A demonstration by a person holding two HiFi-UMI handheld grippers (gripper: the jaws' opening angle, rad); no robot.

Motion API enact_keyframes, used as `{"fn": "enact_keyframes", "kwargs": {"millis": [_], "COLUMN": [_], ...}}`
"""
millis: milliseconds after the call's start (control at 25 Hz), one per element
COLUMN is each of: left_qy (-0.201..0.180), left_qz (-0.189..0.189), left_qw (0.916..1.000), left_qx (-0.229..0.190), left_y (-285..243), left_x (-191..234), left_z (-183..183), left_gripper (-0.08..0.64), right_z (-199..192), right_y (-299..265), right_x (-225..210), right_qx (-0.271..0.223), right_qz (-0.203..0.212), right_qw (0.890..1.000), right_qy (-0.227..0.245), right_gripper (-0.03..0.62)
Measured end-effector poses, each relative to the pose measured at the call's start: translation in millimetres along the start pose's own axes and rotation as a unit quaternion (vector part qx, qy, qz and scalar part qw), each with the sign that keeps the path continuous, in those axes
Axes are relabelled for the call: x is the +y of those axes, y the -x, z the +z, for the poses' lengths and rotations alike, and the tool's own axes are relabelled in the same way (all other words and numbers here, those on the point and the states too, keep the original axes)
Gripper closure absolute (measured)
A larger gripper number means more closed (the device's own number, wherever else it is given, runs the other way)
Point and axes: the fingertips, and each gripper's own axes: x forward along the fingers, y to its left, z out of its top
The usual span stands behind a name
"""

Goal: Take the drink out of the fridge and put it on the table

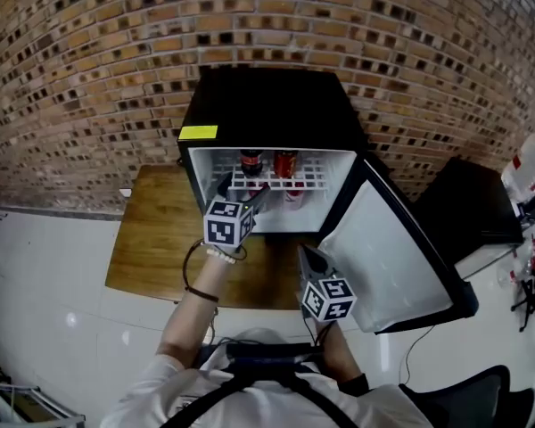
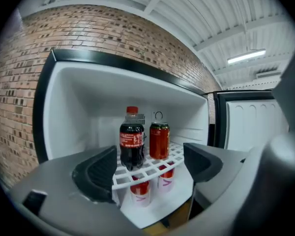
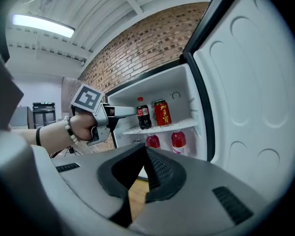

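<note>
A brown wooden table (image 1: 152,239) carries the small black fridge (image 1: 267,105). The left gripper (image 1: 242,189) points into the open compartment, its jaws wide apart and empty, just short of the white wire shelf (image 2: 155,167). On that shelf the dark cola bottle with a red cap (image 2: 132,144) stands upright, with a red can (image 2: 159,140) just beside it on its right. The right gripper (image 1: 305,257) hovers near the open white-lined door (image 1: 383,239), jaws together on nothing.
</note>
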Motion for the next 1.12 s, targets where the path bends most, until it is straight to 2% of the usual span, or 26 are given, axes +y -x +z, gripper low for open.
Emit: {"fn": "enact_keyframes", "kwargs": {"millis": [320, 640, 800, 960, 1120], "left_qy": [-0.013, -0.012, -0.013, -0.022, -0.026], "left_qz": [0.02, 0.033, 0.031, 0.026, 0.023], "left_qw": [0.9996, 0.9984, 0.998, 0.9979, 0.9976], "left_qx": [0.014, 0.044, 0.054, 0.055, 0.06], "left_y": [-52.9, -82.7, -88.5, -91.6, -92.0], "left_x": [26.3, 42.1, 45.3, 44.7, 45.2], "left_z": [27.8, 24.1, 19.4, 21.0, 21.7], "left_gripper": [0.124, 0.128, 0.147, 0.223, 0.253], "right_z": [2.4, 6.8, 7.4, 7.7, 9.1], "right_y": [5.4, 10.1, 10.9, 11.7, 13.7], "right_x": [-9.0, -15.3, -15.9, -15.8, -17.3], "right_qx": [-0.005, -0.012, -0.014, -0.015, -0.017], "right_qz": [-0.011, -0.021, -0.021, -0.022, -0.025], "right_qw": [1.0, 1.0, 1.0, 1.0, 1.0], "right_qy": [-0.005, -0.007, -0.006, -0.006, -0.007], "right_gripper": [0.578, 0.577, 0.578, 0.578, 0.578]}}
